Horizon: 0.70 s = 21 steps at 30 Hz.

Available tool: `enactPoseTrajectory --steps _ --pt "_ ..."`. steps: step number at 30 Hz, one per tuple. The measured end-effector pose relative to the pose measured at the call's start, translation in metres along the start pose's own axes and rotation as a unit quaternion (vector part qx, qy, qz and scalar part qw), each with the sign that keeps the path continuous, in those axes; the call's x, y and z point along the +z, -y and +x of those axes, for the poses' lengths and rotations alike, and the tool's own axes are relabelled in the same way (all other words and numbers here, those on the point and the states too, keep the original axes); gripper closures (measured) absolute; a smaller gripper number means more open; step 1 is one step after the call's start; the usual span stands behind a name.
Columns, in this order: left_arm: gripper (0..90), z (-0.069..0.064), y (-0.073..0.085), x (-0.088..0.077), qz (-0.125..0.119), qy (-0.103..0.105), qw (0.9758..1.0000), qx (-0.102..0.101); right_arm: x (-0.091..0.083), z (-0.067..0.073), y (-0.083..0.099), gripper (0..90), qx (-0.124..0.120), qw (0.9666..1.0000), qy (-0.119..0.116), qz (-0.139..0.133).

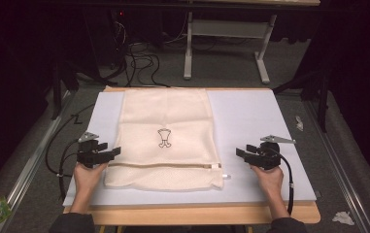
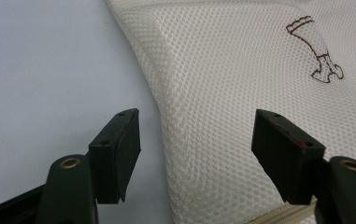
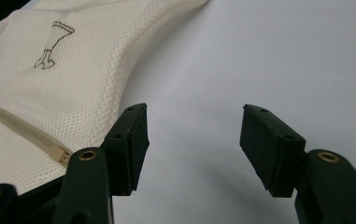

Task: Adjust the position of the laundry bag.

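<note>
Evidently light and floppy, the mesh laundry bag [image 1: 165, 138] lay ungripped, its side hem between the left gripper's [image 2: 196, 154] wide-open jaws, best pinched there, while the right gripper's [image 3: 194, 149] jaws gaped empty beside its zipper [image 3: 31, 135] end.

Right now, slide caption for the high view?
Open left gripper and right gripper flank a cream mesh bag on white board.

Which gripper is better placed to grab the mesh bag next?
Probably left: the left gripper has open jaws at the mesh bag edge, mesh between them. The right gripper, also open, sits apart over bare board.
</note>
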<state>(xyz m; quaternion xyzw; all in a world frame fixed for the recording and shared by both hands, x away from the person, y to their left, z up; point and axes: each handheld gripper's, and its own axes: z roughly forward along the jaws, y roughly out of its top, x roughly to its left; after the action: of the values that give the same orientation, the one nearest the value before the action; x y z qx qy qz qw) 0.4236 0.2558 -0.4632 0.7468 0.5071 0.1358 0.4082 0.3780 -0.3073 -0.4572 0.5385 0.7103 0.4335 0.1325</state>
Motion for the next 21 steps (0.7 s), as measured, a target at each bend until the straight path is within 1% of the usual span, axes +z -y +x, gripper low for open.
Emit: enactPoseTrajectory --steps 1,2,5,6,7,8,9,11,13,15,17,18,19,21 --pt "33.4 -0.001 0.0 0.001 0.002 0.001 1.0 0.0 0.002 0.002 -0.001 43.5 -0.002 1.0 -0.001 0.007" --pt "33.7 -0.001 0.0 0.001 0.002 0.001 1.0 0.0 0.002 0.002 -0.001 43.5 -0.002 1.0 -0.001 0.007" --pt "34.4 -0.003 -0.001 0.004 0.006 -0.005 1.0 0.0 0.01 0.008 -0.004 44.9 -0.01 0.9995 -0.014 0.027" --pt "34.4 -0.003 -0.001 0.004 0.006 -0.005 1.0 0.0 0.01 0.008 -0.004 44.9 -0.01 0.9995 -0.014 0.027" --pt "34.3 -0.005 -0.001 0.006 0.01 -0.006 0.9999 0.003 0.015 0.012 -0.006 45.0 -0.017 0.9991 -0.023 0.032" --pt "34.2 -0.005 -0.001 0.006 0.01 -0.006 0.9999 0.003 0.015 0.012 -0.006 45.0 -0.017 0.9991 -0.023 0.032" --pt "34.2 -0.005 -0.001 0.007 0.011 -0.009 0.9999 0.003 0.018 0.017 -0.007 45.0 -0.021 0.9987 -0.028 0.037" --pt "34.3 -0.006 -0.001 0.008 0.011 -0.01 0.9999 0.002 0.02 0.02 -0.008 45.0 -0.023 0.9985 -0.03 0.04" --pt "34.3 -0.006 -0.001 0.01 0.013 -0.013 0.9998 0.0 0.026 0.025 -0.011 44.9 -0.026 0.998 -0.039 0.043" --pt "35.1 -0.006 -0.002 0.011 0.015 -0.014 0.9998 -0.003 0.028 0.028 -0.012 44.9 -0.026 0.9978 -0.039 0.046" --pt "36.6 -0.007 -0.001 0.011 0.014 -0.014 0.9998 -0.002 0.035 0.034 -0.014 44.9 -0.031 0.9969 -0.044 0.057" --pt "36.6 -0.008 -0.001 0.012 0.015 -0.016 0.9998 -0.002 0.035 0.034 -0.014 44.9 -0.031 0.9969 -0.044 0.057" --pt "37.4 -0.008 -0.001 0.013 0.017 -0.017 0.9997 -0.001 0.04 0.038 -0.015 44.9 -0.034 0.9963 -0.047 0.064" --pt "37.7 -0.009 -0.001 0.014 0.02 -0.021 0.9996 0.003 0.043 0.04 -0.016 44.9 -0.034 0.996 -0.049 0.066"
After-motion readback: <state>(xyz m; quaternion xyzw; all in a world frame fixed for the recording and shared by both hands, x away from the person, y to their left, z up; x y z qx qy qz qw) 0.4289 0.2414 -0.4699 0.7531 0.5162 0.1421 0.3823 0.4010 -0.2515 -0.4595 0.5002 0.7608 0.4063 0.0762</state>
